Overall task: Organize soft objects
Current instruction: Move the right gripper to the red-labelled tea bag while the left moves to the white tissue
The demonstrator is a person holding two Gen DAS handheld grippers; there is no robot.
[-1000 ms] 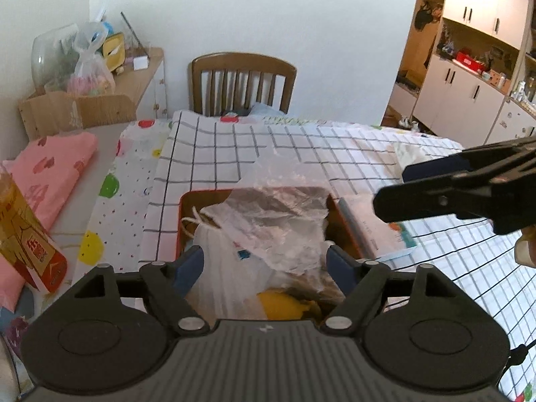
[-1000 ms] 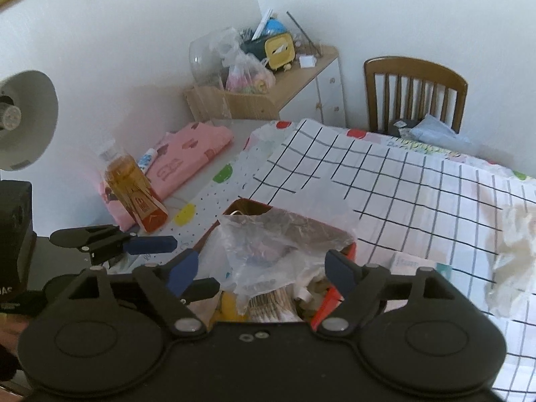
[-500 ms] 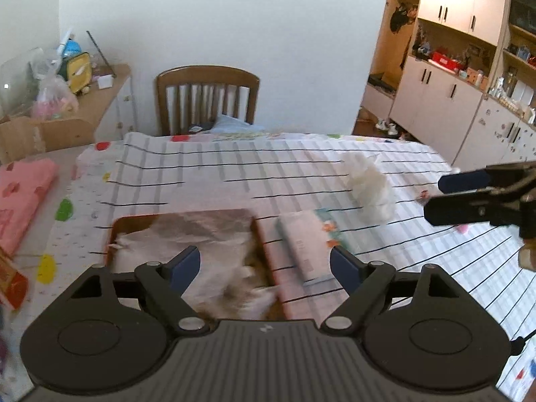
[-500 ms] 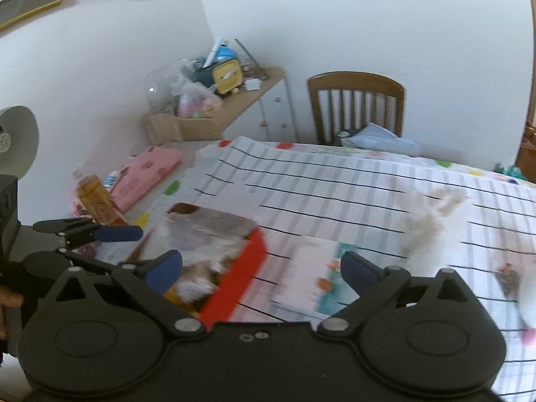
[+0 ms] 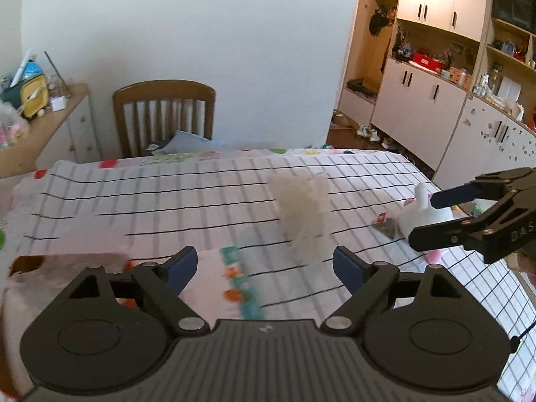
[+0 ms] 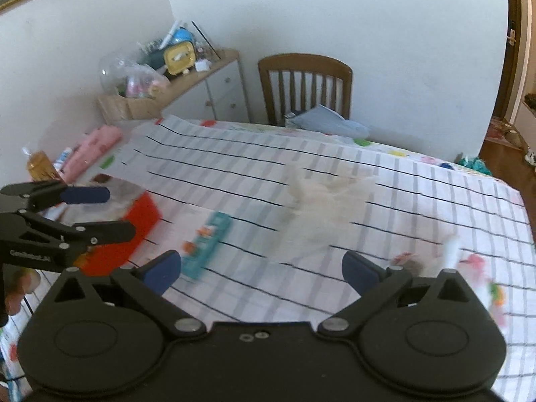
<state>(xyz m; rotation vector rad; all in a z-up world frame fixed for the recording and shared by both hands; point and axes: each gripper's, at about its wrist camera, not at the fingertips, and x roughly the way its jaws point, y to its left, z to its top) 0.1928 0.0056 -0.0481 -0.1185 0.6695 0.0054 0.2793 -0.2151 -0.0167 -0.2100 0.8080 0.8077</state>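
Claws first: left claw (image 5: 264, 269) spread wide, nothing between the blue pads; jaws just been opening. Right claw (image 6: 261, 273) likewise spread to full width and empty, jaws just been opening.

Just ahead of both, flat on the white black-grid tablecloth (image 6: 234, 167): teal-and-white flat packet (image 6: 206, 244), blurred. To the left of it, red open box stuffed with crumpled clear plastic bags (image 6: 134, 221), near the left edge of the worktop.

Further out, mid-worktop: crumpled white plastic bag (image 6: 321, 214), loose, apart from the packet and well apart from the box. Right of it, small white-and-pink soft toy (image 5: 422, 214) with a small dark wrapper (image 5: 385, 226) just beside it; right claw seen crossing in front of the toy in the left view.

Step judged: transit between pick-ups, both claws empty, heading for loose items on the right. Next move likely calls for lowering one claw over the white bag or toy, pads either side, then closing gently on the thin material.

Room: open cloth around the bag on all sides. Right worktop edge near the toy. Far edge bounded by brown wooden slat-back chair (image 5: 164, 117); white wall behind.
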